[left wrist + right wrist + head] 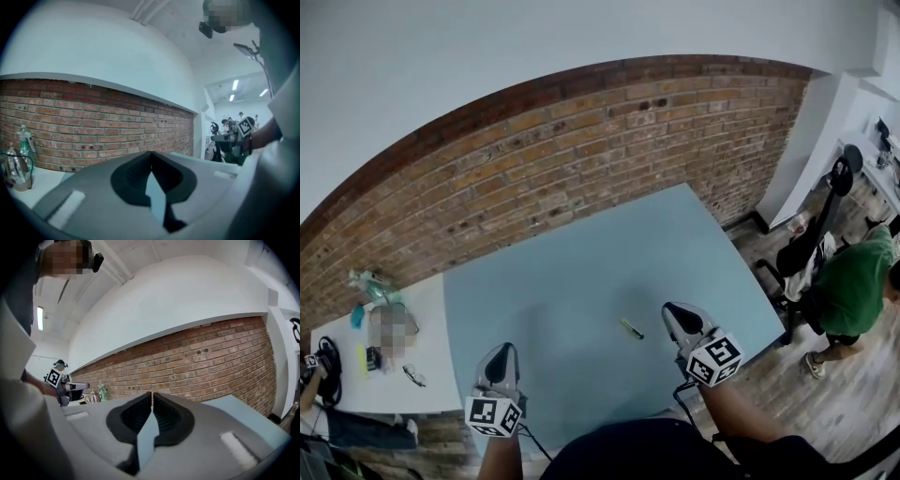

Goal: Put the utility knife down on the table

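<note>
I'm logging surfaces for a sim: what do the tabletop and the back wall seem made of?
Tabletop: smooth matte light-blue, likely laminate or painted board; even colour, no grain visible. Wall: exposed red-brown brick, rough and unpainted, with pale mortar joints showing.

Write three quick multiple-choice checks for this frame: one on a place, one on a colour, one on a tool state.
1. Where is the utility knife relative to the right tool?
A) clamped in it
B) lying on the table beside it, apart from it
C) hidden under it

2. What colour is the tabletop under the knife?
A) light blue
B) red
C) black

3. How do the right tool's jaws stand?
A) wide apart
B) shut on the knife
C) together, nothing between them

Answers:
1 B: the head view shows the knife alone on the tabletop, just left of the tool.
2 A: the top is pale blue all round it.
3 C: the right gripper view shows the tips meeting, with nothing held.
</note>
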The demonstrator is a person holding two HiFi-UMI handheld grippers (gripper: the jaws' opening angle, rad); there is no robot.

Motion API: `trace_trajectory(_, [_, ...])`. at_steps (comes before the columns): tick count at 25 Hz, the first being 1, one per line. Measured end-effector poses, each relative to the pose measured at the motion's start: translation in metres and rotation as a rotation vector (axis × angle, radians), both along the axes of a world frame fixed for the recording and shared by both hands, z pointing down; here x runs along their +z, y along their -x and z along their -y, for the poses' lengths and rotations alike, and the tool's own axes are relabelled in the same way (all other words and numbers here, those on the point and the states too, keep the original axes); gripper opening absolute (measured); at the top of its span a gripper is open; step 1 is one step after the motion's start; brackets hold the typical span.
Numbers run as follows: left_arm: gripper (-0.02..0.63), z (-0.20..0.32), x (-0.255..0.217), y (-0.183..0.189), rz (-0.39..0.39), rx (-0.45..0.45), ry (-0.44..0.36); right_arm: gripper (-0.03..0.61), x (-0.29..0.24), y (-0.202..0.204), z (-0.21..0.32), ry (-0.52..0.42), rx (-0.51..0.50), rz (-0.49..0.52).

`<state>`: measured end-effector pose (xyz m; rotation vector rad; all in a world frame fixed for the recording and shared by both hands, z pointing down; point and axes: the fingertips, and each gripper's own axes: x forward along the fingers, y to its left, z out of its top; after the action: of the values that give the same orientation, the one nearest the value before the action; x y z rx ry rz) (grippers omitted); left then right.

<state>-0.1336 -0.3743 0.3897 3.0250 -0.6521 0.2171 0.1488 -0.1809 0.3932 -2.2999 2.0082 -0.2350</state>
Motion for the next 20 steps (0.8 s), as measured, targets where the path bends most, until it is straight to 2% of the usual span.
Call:
trace_trajectory(10, [-0.009,-0.001,0.002,0.003,-0.003,-0.016,0.006,0.002,0.013,0.002,-0.001,0.047,-0.008,-0.018])
trace_trajectory(20, [-0.009,0.003,0.001,0.01,0.004,-0.035,0.0,0.002,0.014,0.004,0.007,0.045,-0.024,-0.02])
